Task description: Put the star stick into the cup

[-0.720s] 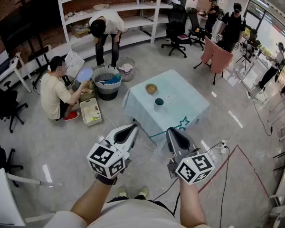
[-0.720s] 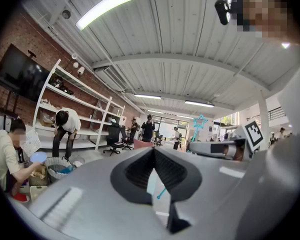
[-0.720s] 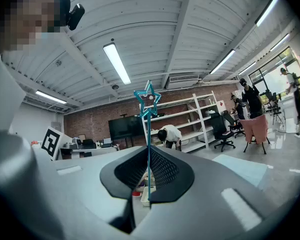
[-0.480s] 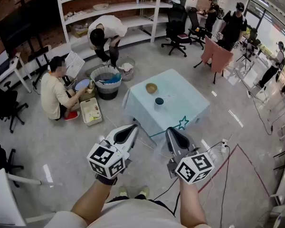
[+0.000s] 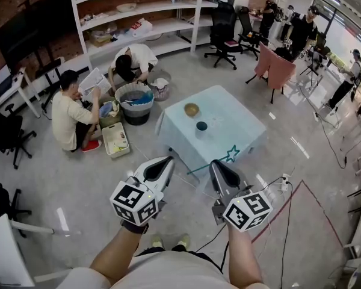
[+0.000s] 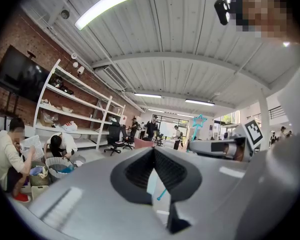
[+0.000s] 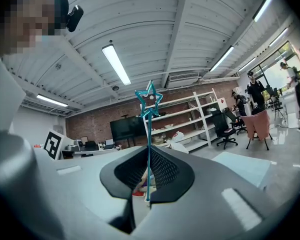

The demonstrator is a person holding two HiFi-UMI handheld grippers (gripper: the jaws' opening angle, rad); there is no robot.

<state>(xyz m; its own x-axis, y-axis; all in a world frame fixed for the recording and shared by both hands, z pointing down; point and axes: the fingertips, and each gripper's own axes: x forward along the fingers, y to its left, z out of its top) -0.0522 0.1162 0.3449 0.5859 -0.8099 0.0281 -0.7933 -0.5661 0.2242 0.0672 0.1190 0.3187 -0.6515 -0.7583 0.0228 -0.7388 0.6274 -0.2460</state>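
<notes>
A teal star stick [image 5: 231, 156] sticks out sideways from my right gripper [image 5: 216, 165], which is shut on its thin shaft; in the right gripper view the star [image 7: 149, 97] stands above the jaws. The dark cup [image 5: 201, 127] stands upright on a table with a pale blue cloth [image 5: 228, 122], well ahead of both grippers. A tan bowl [image 5: 192, 110] sits just beyond the cup. My left gripper [image 5: 166, 161] is held beside the right one, its jaws together with nothing in them. The left gripper view also shows the star [image 6: 198, 120] above the right gripper [image 6: 215, 146].
Two people crouch at the left by a round basket [image 5: 135, 96] and a white bin [image 5: 115, 141]. White shelves [image 5: 138, 26] line the back wall. Office chairs [image 5: 224, 32] and a pink chair [image 5: 278, 71] stand beyond the table. Cables [image 5: 283, 188] lie on the floor at right.
Both grippers stay almost still with the stick held. In the background the bent-over person has crouched down by the basket.
</notes>
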